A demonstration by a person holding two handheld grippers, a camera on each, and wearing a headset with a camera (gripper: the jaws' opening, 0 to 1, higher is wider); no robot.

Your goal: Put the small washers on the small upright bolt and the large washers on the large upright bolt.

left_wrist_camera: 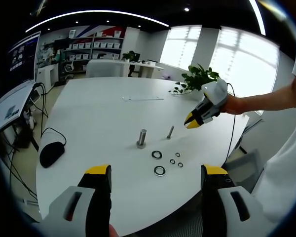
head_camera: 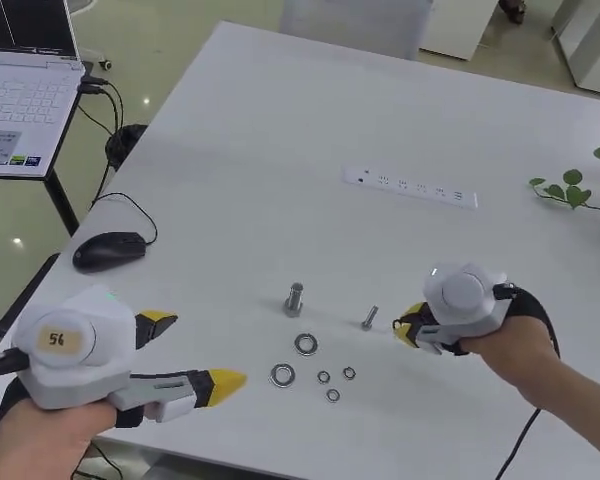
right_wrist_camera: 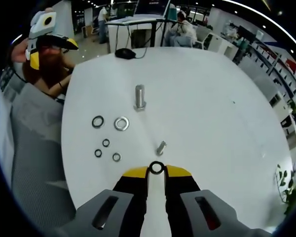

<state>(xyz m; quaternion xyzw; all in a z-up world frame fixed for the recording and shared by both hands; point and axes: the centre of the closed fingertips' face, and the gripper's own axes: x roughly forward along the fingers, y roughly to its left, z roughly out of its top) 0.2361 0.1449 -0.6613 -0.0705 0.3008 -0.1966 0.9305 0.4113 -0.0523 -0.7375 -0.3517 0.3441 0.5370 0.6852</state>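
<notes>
- Right gripper (right_wrist_camera: 157, 172): fingers clamped on a small washer (right_wrist_camera: 157, 168), near the small bolt (right_wrist_camera: 161, 147).
- Left gripper (head_camera: 195, 350): fingers wide apart, holding nothing.
- Five other washers (head_camera: 306, 344) flat on the table (head_camera: 280, 150) by the large bolt (head_camera: 294, 298).

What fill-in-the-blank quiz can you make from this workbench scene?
The right gripper is shut on a ____. The left gripper is ____. On the table lie two large washers and ____ small washers. The small bolt stands nearer the ____ gripper.
Missing words: washer; open; three; right.
</notes>
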